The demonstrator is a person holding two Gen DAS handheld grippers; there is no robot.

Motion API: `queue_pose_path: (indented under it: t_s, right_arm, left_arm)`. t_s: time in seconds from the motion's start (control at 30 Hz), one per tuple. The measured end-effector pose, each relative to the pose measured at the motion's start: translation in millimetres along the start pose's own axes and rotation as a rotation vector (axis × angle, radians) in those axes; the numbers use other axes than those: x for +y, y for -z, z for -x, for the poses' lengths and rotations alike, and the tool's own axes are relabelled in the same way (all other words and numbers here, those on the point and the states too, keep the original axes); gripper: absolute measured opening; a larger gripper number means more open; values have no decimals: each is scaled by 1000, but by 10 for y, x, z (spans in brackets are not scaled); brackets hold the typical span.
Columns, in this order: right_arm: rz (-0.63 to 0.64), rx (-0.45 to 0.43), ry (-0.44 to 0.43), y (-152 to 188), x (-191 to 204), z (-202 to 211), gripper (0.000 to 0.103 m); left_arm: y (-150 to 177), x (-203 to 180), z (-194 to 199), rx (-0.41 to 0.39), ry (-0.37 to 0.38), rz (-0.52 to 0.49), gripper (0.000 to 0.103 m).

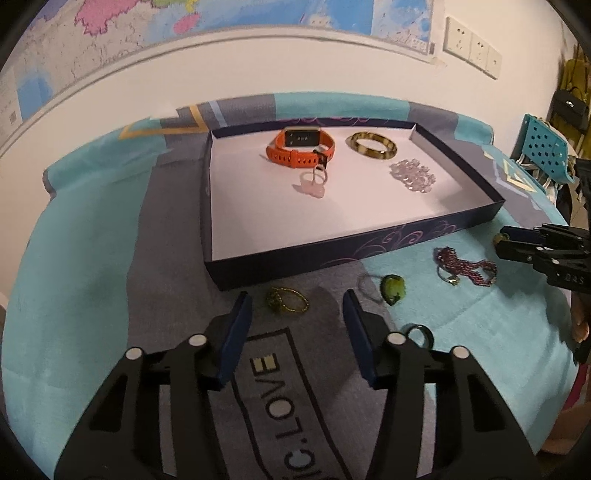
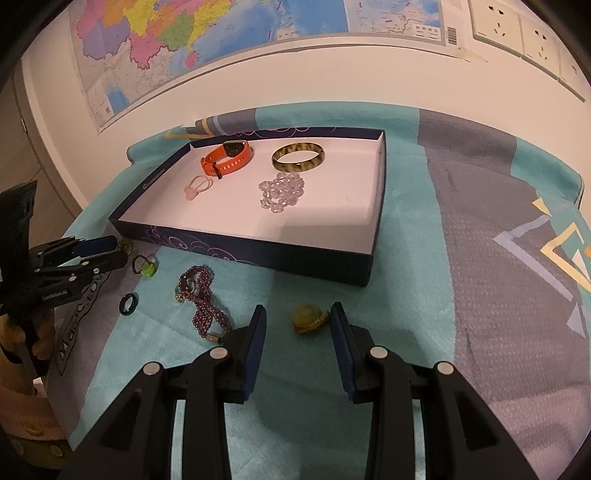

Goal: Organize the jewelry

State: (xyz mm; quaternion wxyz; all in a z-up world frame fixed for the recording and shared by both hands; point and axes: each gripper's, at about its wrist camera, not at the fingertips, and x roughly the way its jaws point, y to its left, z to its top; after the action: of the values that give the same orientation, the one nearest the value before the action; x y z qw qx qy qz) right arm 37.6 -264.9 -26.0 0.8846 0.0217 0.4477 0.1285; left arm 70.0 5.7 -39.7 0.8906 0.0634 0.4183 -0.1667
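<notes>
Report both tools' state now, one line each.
Left tool: open, holding nothing, gold ring ahead of its tips.
Right tool: open, holding nothing, yellow-green piece between its tips.

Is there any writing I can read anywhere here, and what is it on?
"LOVE": upside down on the blanket in the left wrist view.
"Magic.LOV", partly hidden: the same blanket print, right wrist view.
"DAS", cut off: right gripper.
Wall map labels, left gripper label, watch screen: too small or blurred.
</notes>
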Motion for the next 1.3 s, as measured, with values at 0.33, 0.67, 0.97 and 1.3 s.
queue_pose_path:
  t_s: [0.33,0.67,0.97,1.3]
  right_arm:
    - [20,5,14,-34,57,-56,31]
    - [35,6,14,-43,65,-72,15]
    - [30,-12,-13,-20,78,23,15]
    - [40,-52,-43,-76,135,185,15]
  left_arm:
    - [-22,1,-65,12,-21,-1,22]
    - [3,-3,-33,5,5,11,18]
    - [18,-62,9,2,50,9,11]
    - [22,-101,144,-32,79,-3,9]
